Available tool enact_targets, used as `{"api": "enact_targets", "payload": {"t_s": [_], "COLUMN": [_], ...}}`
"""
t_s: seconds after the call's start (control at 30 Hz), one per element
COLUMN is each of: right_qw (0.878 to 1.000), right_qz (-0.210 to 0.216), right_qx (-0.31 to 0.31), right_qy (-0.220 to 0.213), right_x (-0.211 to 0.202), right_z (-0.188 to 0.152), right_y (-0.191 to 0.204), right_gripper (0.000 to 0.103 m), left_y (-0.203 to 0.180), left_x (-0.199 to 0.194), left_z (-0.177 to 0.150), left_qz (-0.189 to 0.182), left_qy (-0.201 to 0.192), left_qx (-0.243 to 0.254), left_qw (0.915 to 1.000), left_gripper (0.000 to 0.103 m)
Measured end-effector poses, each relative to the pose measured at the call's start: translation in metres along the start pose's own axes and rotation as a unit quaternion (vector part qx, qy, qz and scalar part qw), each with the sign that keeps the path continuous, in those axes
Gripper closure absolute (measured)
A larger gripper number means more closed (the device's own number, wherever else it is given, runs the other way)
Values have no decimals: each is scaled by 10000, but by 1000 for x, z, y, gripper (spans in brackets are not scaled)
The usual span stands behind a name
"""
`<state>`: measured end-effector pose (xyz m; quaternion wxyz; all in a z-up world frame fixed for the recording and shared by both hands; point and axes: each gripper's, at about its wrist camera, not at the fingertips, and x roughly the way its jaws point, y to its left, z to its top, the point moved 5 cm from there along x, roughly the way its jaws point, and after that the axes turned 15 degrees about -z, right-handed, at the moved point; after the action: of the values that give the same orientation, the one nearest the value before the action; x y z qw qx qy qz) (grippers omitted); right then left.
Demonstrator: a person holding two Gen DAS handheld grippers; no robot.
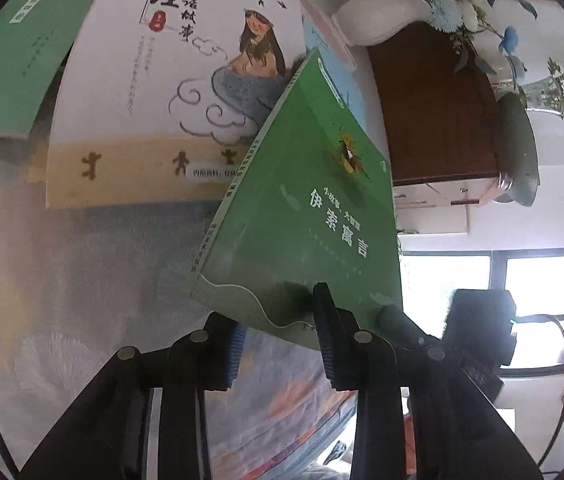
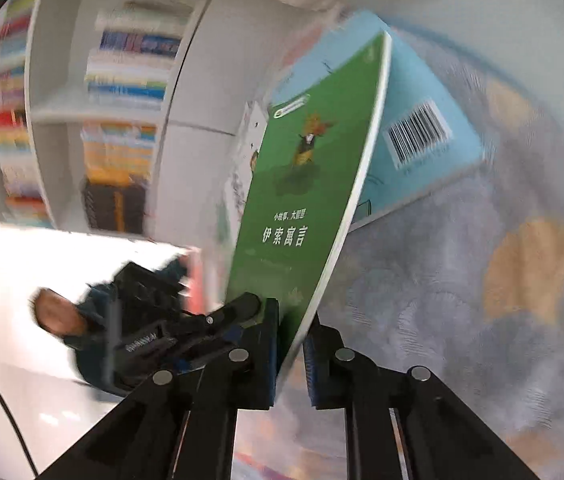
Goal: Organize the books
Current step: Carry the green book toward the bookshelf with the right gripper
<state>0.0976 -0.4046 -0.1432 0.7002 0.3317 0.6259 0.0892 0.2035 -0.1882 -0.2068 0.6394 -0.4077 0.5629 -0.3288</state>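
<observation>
Patterned cloth (image 2: 462, 280) under blue book (image 2: 422, 128); right claw (image 2: 292, 344) clenched on green book (image 2: 302, 184); left claw (image 1: 278, 344) released.

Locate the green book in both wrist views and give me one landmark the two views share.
Left wrist view: the green book sits centre-right, tilted, its lower edge between the left gripper fingers.
Right wrist view: the green book stands edge-on at centre, its bottom corner clamped in the right gripper.
Shared landmark: the light blue book behind it, seen as a strip in the left view.
</observation>
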Motion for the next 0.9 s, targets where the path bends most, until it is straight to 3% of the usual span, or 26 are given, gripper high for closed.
{"api": "enact_targets", "payload": {"t_s": [0.17, 0.27, 0.43, 0.57, 0.73, 0.8, 0.9], "right_qw": [9902, 9894, 9873, 9875, 9894, 9940, 9964], "right_qz": [-976, -1042, -1055, -1027, -1179, -849, -597], "right_qx": [-997, -1016, -1175, -1160, -459, -168, 124], "right_qy": [-70, 4, 157, 290, 712, 676, 597], "right_x": [-5, -6, -22, -33, 5, 9, 9], "right_z": [-18, -23, -34, -52, -54, -53, -53], "right_y": [18, 17, 12, -6, -63, -72, -81], "right_gripper": [90, 90, 89, 88, 86, 86, 86], "left_y": [-15, -28, -46, -35, -1, -2, -13], "left_x": [10, 12, 3, 4, 13, 7, 0], "left_z": [-17, -28, -59, -87, -102, -96, -76], "left_qz": [727, 1089, 1008, 984, 1105, 1260, 1145], "left_qy": [186, 241, 439, 862, 1625, 1395, 948], "left_qx": [733, 1210, 1487, 1457, 1228, 1265, 1244], "left_qw": [9945, 9864, 9828, 9806, 9728, 9740, 9810], "left_gripper": [72, 72, 72, 75, 75, 75, 75]}}
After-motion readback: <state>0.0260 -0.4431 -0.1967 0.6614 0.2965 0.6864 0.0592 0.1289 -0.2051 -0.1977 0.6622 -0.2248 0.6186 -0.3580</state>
